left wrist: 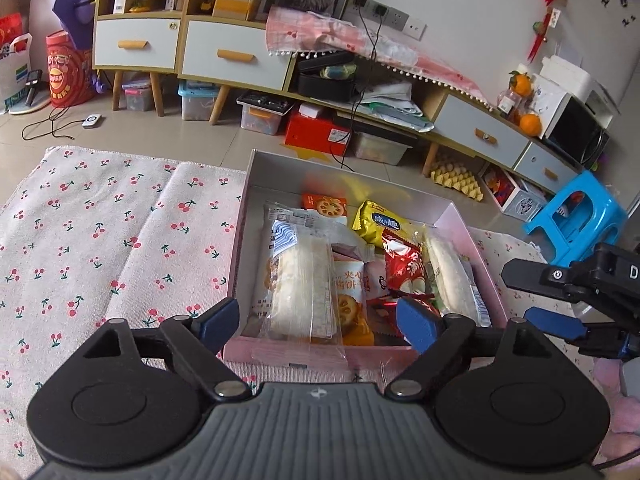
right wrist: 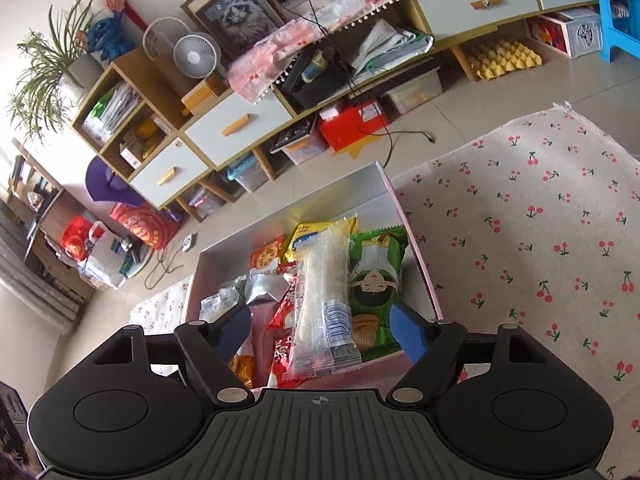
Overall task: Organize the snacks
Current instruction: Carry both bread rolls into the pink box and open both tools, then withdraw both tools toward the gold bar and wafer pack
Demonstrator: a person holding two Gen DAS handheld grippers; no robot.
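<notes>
- Your left gripper [left wrist: 324, 322] stands with its jaws spread wide over the near end of the pink box [left wrist: 320, 354]. A clear-wrapped rice cracker pack [left wrist: 302, 280] lies between the blue pads [left wrist: 220, 316], but neither pad presses on it: it is released.
- Your right gripper [right wrist: 322, 332] is likewise spread, its pads either side of a second clear-wrapped rice cracker pack [right wrist: 324, 296] without squeezing it. Nothing is held.
- The snacks all lie inside the box, which sits on the cherry-print cloth [left wrist: 100, 240] on the floor. Around the two long packs you have a red packet [left wrist: 404, 268], a yellow packet [left wrist: 380, 222], an orange biscuit packet [left wrist: 324, 204] and a green packet [right wrist: 376, 284].
- Both long packs overhang the near wall of the box, so I judge them not yet settled flat.
- Expect these packs to be light, with slick, crinkly film that slides under the pads. The contents look brittle, so a hard squeeze would likely crack them.
- If you take hold again, close gently across the narrow width at mid-length, where the cracker fills the wrapper. The empty sealed ends would probably just fold and slip.
- The foil packets are soft and puffy; a light pinch on a sealed edge should serve.
</notes>
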